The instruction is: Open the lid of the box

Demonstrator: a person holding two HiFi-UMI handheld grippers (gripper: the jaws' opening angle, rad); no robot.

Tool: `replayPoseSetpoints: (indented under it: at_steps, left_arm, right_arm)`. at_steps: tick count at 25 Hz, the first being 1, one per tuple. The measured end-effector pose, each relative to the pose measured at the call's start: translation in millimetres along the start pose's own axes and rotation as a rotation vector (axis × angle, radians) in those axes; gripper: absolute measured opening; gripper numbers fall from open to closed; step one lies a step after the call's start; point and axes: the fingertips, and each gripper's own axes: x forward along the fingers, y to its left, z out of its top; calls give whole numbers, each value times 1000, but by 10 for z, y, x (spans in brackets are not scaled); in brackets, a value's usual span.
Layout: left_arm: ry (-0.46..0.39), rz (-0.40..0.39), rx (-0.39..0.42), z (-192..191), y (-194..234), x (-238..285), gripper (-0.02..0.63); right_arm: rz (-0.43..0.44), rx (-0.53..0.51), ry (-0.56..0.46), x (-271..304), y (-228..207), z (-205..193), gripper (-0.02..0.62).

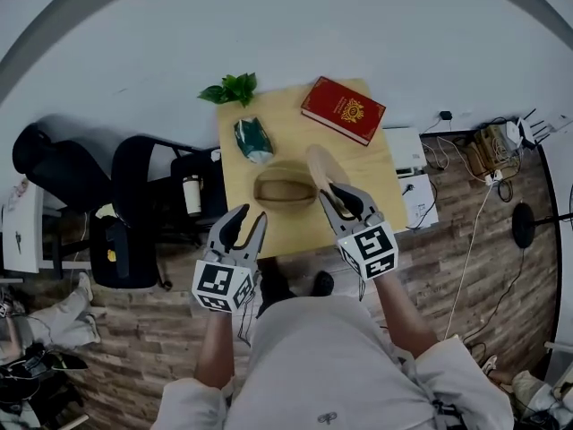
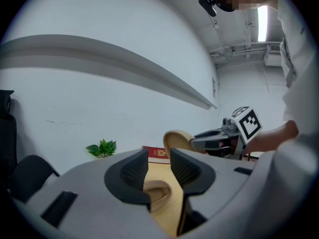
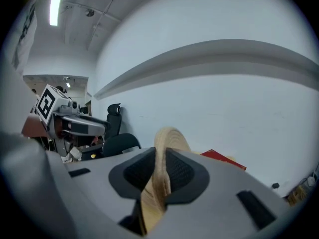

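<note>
An oval wooden box sits open near the middle of the small wooden table. Its oval wooden lid is lifted off and held on edge to the box's right by my right gripper, shut on the lid's rim; the lid stands upright between those jaws in the right gripper view. My left gripper hovers over the table's near edge, left of the box, open with nothing between its jaws. In the left gripper view the box lies beyond the open left gripper, with the lid raised at right.
On the table's far side lie a red book, a small green plant and a green wrapped object. Black office chairs stand left of the table. Cables and white boxes lie on the wooden floor at right.
</note>
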Motion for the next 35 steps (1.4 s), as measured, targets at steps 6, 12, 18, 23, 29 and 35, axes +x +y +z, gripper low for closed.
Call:
replayPoseSetpoints:
  at_steps: [6,12,18,23,29,35]
  left_arm:
    - [-24,24,-12,49,-221,-30,126]
    - [-46,49,-11,79,-339,-56,109]
    - [-59,57,-8,138,-406,-139,94]
    - [-56,58,-3,158,-393,-195,58]
    - [-56,62,-13,133,-394,-240,41]
    - [-55,76,-30,94,-412,-277,27]
  right_arm:
    - [21,29,-23,-279,-110,69,67]
    - [38,72,-57,-463,-180,109,68]
    - [45,96,-88,-610,-169,186,69]
    - [41,140,-122,-698,-152,276,71]
    - [26,149,-138,-798,-121,302,71]
    - [24,169,-146,-897,-142,280,71]
